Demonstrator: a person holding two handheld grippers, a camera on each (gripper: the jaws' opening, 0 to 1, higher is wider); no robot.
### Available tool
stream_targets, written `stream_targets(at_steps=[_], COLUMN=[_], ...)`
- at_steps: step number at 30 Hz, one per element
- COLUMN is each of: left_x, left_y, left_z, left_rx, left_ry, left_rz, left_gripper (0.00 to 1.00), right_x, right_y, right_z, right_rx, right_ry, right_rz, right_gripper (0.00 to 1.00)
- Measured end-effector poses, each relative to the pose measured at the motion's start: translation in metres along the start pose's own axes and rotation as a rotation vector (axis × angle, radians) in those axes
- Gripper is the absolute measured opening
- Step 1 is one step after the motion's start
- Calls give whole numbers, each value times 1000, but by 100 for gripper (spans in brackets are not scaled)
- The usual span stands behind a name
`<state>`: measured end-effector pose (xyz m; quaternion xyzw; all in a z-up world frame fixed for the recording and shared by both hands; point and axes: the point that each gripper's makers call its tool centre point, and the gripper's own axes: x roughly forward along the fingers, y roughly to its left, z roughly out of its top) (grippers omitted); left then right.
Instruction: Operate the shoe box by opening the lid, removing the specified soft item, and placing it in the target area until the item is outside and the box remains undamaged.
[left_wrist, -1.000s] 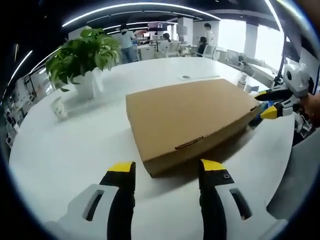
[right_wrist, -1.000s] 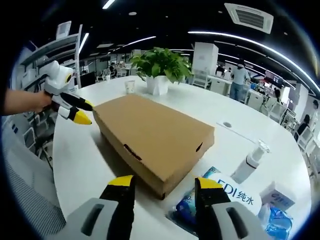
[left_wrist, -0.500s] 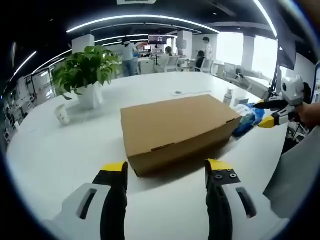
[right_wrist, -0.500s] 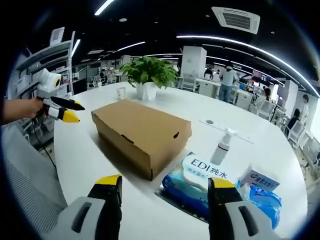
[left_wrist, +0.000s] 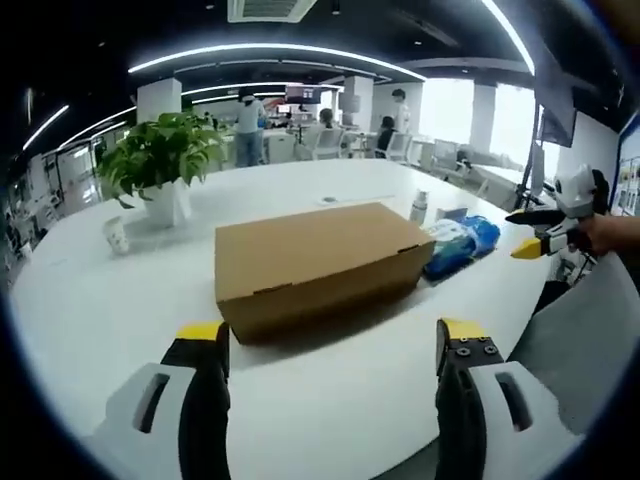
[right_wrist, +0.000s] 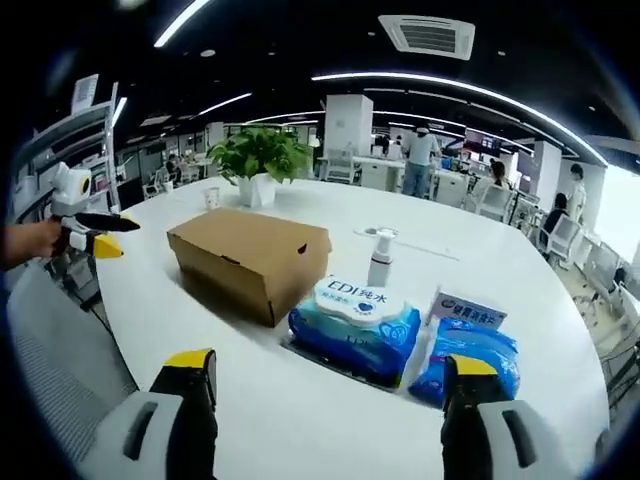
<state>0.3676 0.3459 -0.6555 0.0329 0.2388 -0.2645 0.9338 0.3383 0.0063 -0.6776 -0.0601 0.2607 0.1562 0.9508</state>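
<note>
A brown cardboard shoe box (left_wrist: 305, 260) (right_wrist: 250, 255) lies on the white table with its lid down. My left gripper (left_wrist: 330, 335) is open, well back from the box's near side, nothing between its yellow-tipped jaws. My right gripper (right_wrist: 325, 365) is also open and empty, far from the box's end. In the left gripper view the right gripper (left_wrist: 540, 232) hangs at the right edge, held by a hand. In the right gripper view the left gripper (right_wrist: 85, 230) hangs at the left edge.
A potted plant (left_wrist: 160, 160) (right_wrist: 258, 160) and a small paper cup (left_wrist: 117, 235) stand behind the box. Blue wet-wipe packs (right_wrist: 355, 325) (right_wrist: 470, 345) and a spray bottle (right_wrist: 380, 260) sit beside the box's end. Office desks and people fill the background.
Both grippers have pulled back from the box, so it looks smaller and farther away. The jaws of both have spread wider. The box has stayed closed and in place.
</note>
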Motion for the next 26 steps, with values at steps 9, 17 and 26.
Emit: stream_targets(at_steps=[9,17,26], left_x=[-21,-30,-35], left_y=[-17,-17,-16], left_z=[-10,-5,-3], left_rx=[-10,0,13], left_ry=[0,-25,-45], left_rz=[-26,-15,5], left_gripper=[99,99,99], right_x=[-25,-41,-48], right_y=[2,4,7], right_z=[-8,-3,-5], right_rx=[-13,-14,4], right_ry=[9,-5,-21], right_rz=[-8,-17,-29], right_gripper=[99,99,99])
